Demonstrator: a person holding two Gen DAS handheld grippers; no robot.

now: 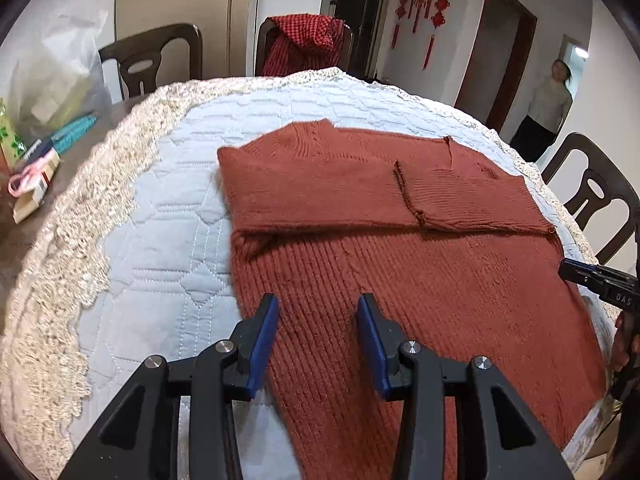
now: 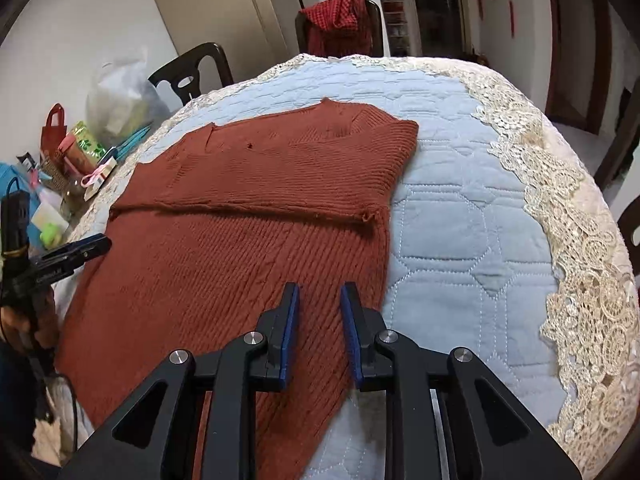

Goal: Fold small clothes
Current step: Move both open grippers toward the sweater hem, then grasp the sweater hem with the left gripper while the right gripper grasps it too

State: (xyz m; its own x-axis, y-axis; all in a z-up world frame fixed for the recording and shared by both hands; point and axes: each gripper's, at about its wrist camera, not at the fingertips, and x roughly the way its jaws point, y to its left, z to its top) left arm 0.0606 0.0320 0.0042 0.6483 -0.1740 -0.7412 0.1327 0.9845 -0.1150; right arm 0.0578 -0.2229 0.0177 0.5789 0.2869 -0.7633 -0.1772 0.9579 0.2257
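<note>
While the rust sweater (image 1: 400,264) lies sleeves-folded, left gripper (image 1: 318,312) and right gripper (image 2: 319,300) hover, jaws apart, holding nothing.

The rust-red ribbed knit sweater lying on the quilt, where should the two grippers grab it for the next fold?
Probably the bottom hem of the rust-red ribbed knit sweater, one corner each. Its sleeves are already folded across the chest and the lower body lies flat toward the open left gripper and right gripper, so come in low from the near edge of the blue quilted cover.
</note>
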